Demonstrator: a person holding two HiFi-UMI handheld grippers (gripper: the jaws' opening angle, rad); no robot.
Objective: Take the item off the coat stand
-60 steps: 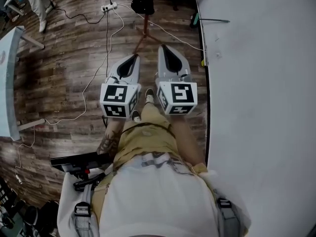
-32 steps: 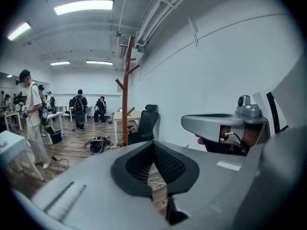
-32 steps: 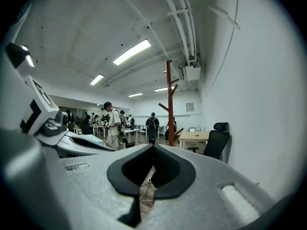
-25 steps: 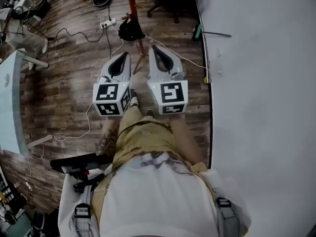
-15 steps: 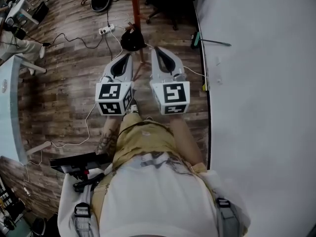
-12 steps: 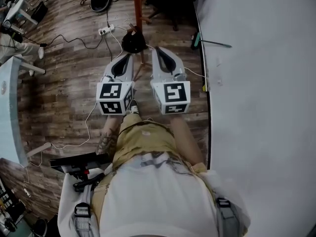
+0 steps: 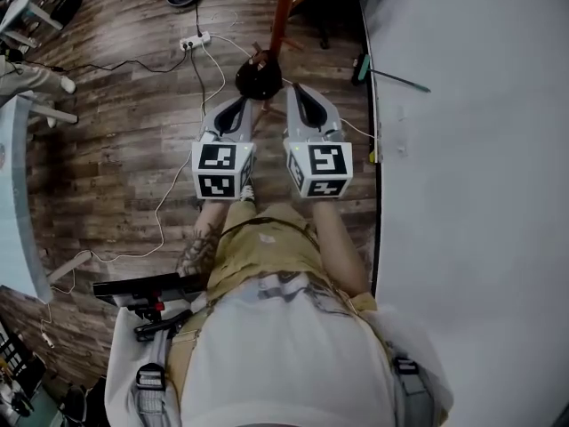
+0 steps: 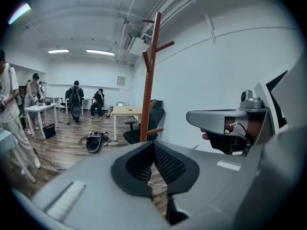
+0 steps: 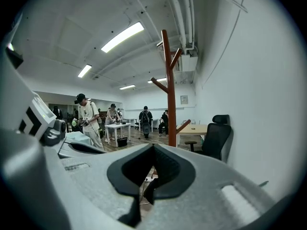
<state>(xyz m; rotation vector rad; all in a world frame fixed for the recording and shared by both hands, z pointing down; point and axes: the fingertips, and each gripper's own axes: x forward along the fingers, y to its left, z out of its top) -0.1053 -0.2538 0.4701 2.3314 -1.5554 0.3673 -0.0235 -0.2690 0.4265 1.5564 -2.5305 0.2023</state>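
A red-brown coat stand (image 7: 284,5) rises from the wood floor just ahead. A black cap-like item (image 7: 259,76) hangs low on it, right beyond my gripper tips. My left gripper (image 7: 240,105) and right gripper (image 7: 298,92) are held side by side, pointing at the stand with the item between and ahead of them. Both have their jaws shut and hold nothing. The left gripper (image 8: 153,143) view has the stand's pole (image 8: 148,85) dead ahead, with bare pegs up high. In the right gripper (image 9: 153,146) view the pole (image 9: 171,95) also stands ahead.
A white wall (image 7: 480,149) runs along the right. A power strip (image 7: 194,40) and cables (image 7: 160,212) lie on the floor at the left. Behind the stand are a black office chair (image 8: 146,123) and a desk (image 8: 125,111). Several people (image 8: 75,99) stand farther back.
Both grippers have moved forward and a little down, toward the coat stand. The black item now sits just beyond their tips. The jaws have stayed shut.
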